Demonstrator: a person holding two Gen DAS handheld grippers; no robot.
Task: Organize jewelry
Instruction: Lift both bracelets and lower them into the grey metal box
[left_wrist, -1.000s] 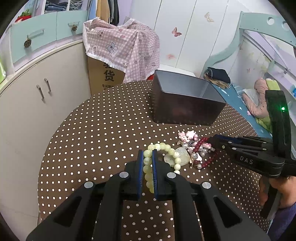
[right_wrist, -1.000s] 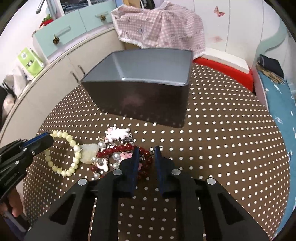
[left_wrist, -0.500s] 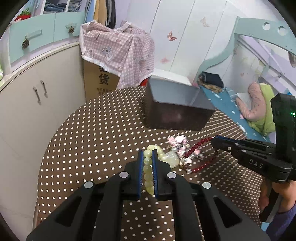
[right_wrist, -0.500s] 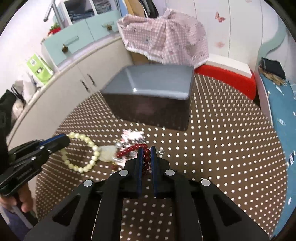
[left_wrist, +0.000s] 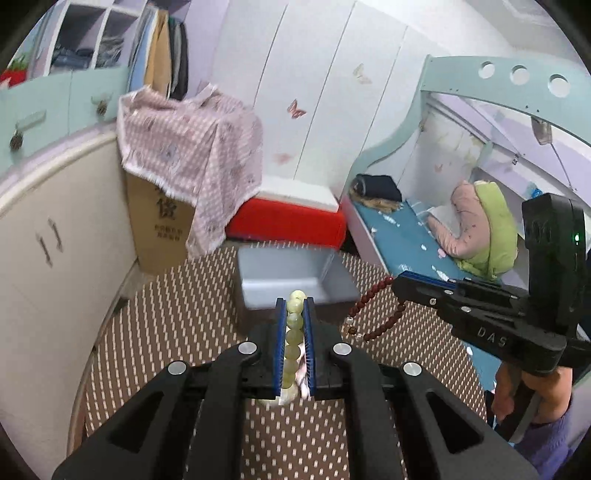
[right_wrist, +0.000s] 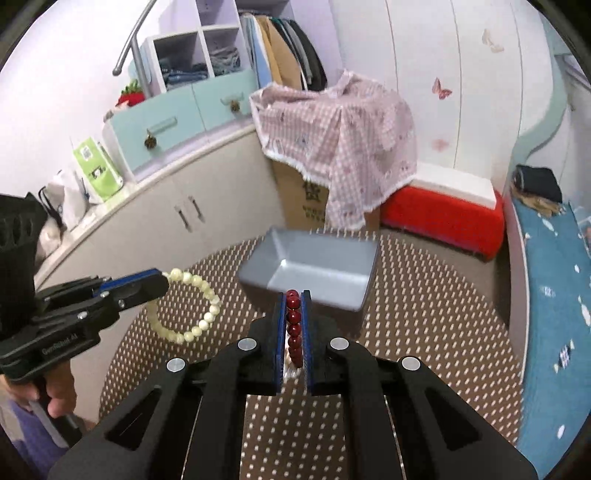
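Pale green bead bracelet, clamped in left gripper, and dark red bead bracelet, clamped in right gripper, both held clear above the dotted table, near the grey bin, likely for dropping in.

round polka-dot table, grey bin resting on it
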